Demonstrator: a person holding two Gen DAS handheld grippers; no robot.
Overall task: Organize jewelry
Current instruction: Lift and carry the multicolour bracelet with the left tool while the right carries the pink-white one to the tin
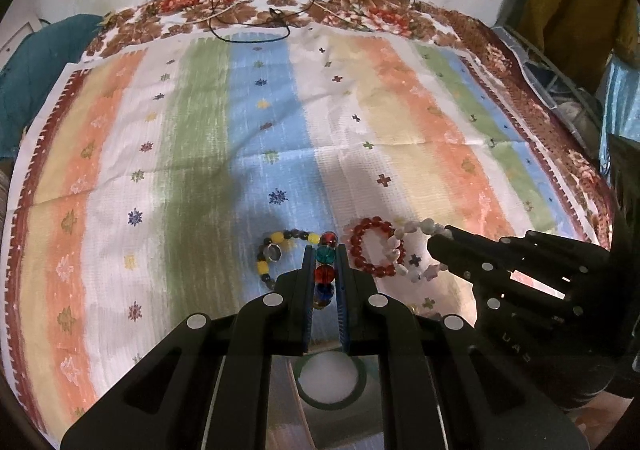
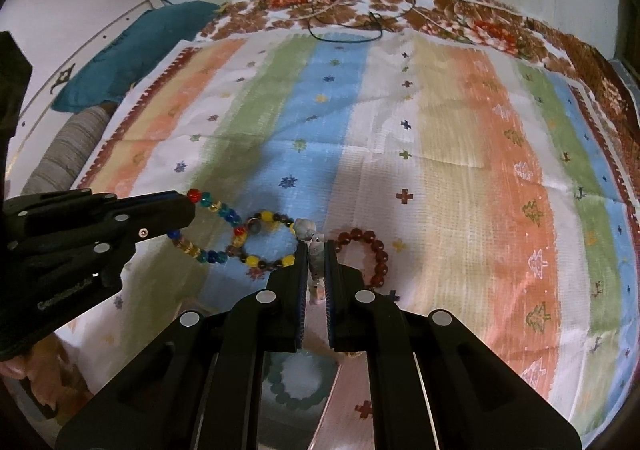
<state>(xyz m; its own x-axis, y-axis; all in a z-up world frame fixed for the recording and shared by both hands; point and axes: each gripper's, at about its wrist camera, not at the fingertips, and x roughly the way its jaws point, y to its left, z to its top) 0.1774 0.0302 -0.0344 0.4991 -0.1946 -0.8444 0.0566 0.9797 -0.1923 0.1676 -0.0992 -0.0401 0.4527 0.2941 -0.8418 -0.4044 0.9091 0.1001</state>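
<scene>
Several bead bracelets lie close together on the striped cloth point(image 1: 360, 121). My left gripper point(image 1: 325, 250) is shut on a multicoloured glass bead bracelet point(image 1: 324, 274), which also shows in the right wrist view point(image 2: 208, 205). My right gripper point(image 2: 316, 246) is shut on a white-grey stone bracelet point(image 2: 314, 250), seen in the left wrist view point(image 1: 412, 234) too. A yellow and dark bead bracelet point(image 2: 266, 242) lies between the two. A dark red bead bracelet point(image 2: 374, 254) lies just right of my right gripper and overlaps the white one point(image 1: 368, 246).
A green bead bracelet point(image 2: 298, 382) shows below my right gripper. Black and white cords point(image 1: 256, 9) lie at the cloth's far edge. A teal cushion point(image 2: 132, 49) and a grey roll point(image 2: 64, 157) sit off the left edge. The wall is behind.
</scene>
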